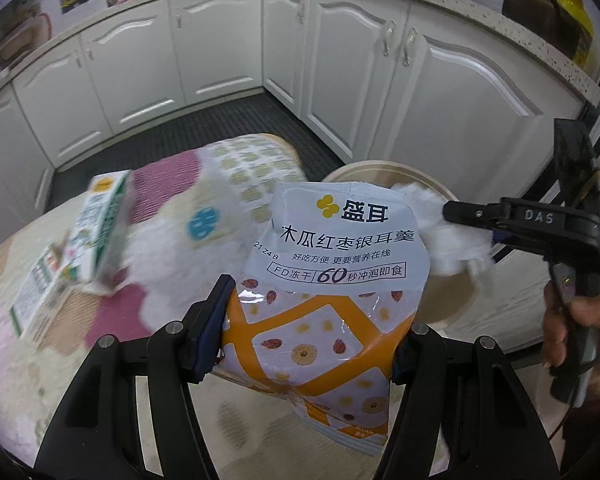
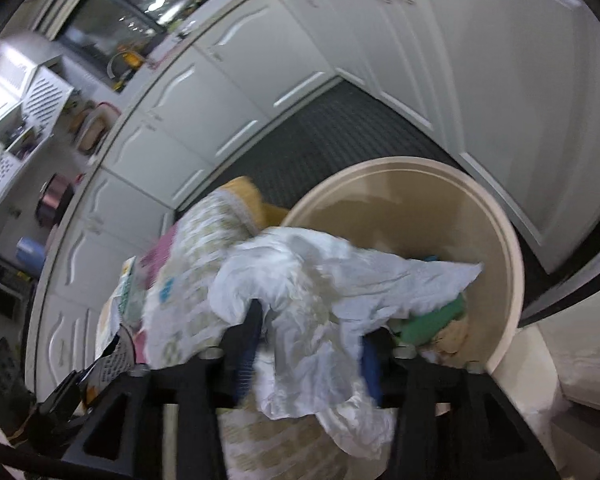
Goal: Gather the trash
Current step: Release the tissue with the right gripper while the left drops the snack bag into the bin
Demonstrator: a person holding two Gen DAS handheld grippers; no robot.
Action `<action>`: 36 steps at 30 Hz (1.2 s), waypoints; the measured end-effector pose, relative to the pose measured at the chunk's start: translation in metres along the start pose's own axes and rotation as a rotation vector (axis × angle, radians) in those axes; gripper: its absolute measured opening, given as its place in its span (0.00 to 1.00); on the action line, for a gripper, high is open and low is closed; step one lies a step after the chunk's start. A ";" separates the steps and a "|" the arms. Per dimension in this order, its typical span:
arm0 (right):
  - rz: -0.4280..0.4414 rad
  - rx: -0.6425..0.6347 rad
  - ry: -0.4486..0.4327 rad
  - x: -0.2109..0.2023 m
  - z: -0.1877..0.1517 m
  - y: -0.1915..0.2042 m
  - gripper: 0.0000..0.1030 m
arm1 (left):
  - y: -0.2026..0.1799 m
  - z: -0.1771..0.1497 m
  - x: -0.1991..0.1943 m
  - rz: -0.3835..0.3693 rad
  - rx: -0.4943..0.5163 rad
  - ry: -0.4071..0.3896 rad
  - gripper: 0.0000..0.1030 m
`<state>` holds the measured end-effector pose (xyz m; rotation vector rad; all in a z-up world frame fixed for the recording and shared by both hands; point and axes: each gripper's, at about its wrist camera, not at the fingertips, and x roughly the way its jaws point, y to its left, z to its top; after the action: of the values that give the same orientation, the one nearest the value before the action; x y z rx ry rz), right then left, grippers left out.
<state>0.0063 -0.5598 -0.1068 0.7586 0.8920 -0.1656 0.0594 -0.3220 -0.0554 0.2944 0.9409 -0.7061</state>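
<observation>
White tissue (image 2: 324, 304) one, printed food pouch (image 1: 328, 280) one, bin (image 2: 512, 248) one.

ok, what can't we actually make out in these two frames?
- Bin contents, right wrist view: mostly covered by the white tissue.
- Carton, left wrist view: motion-blurred, print unreadable.
- Snack bag lower end: hidden behind the left tool.
- Right tool grip: tissue covers pads.
</observation>
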 end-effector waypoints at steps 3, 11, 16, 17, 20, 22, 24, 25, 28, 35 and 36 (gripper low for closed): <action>-0.022 0.023 0.003 0.004 0.007 -0.013 0.46 | -0.014 0.011 0.016 -0.011 0.016 0.015 0.60; -0.043 0.041 -0.002 -0.002 0.000 -0.038 0.54 | -0.049 0.029 0.047 -0.043 0.046 0.049 0.60; -0.054 0.025 0.004 -0.006 -0.010 -0.045 0.56 | -0.063 0.035 0.059 -0.062 0.062 0.038 0.61; -0.060 0.020 0.002 -0.008 -0.011 -0.045 0.56 | -0.065 0.036 0.063 -0.070 0.057 0.041 0.63; -0.078 0.009 -0.011 -0.016 -0.015 -0.048 0.57 | -0.065 0.039 0.072 -0.094 0.030 0.048 0.64; -0.085 0.005 -0.021 -0.019 -0.016 -0.049 0.61 | -0.065 0.039 0.076 -0.114 0.012 0.051 0.65; -0.097 0.004 -0.033 -0.024 -0.017 -0.052 0.62 | -0.065 0.040 0.078 -0.124 -0.001 0.057 0.66; -0.099 0.007 -0.034 -0.025 -0.017 -0.053 0.62 | -0.065 0.040 0.079 -0.126 -0.006 0.058 0.67; -0.092 0.023 -0.037 -0.026 -0.018 -0.053 0.62 | -0.064 0.040 0.079 -0.127 -0.012 0.054 0.68; -0.087 0.018 -0.034 -0.025 -0.020 -0.049 0.62 | -0.058 0.040 0.075 -0.172 -0.042 0.047 0.69; -0.087 0.019 -0.035 -0.025 -0.020 -0.050 0.62 | -0.057 0.041 0.075 -0.178 -0.046 0.047 0.69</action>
<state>-0.0439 -0.5873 -0.1224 0.7325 0.8917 -0.2636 0.0766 -0.4173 -0.0896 0.1885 1.0348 -0.8419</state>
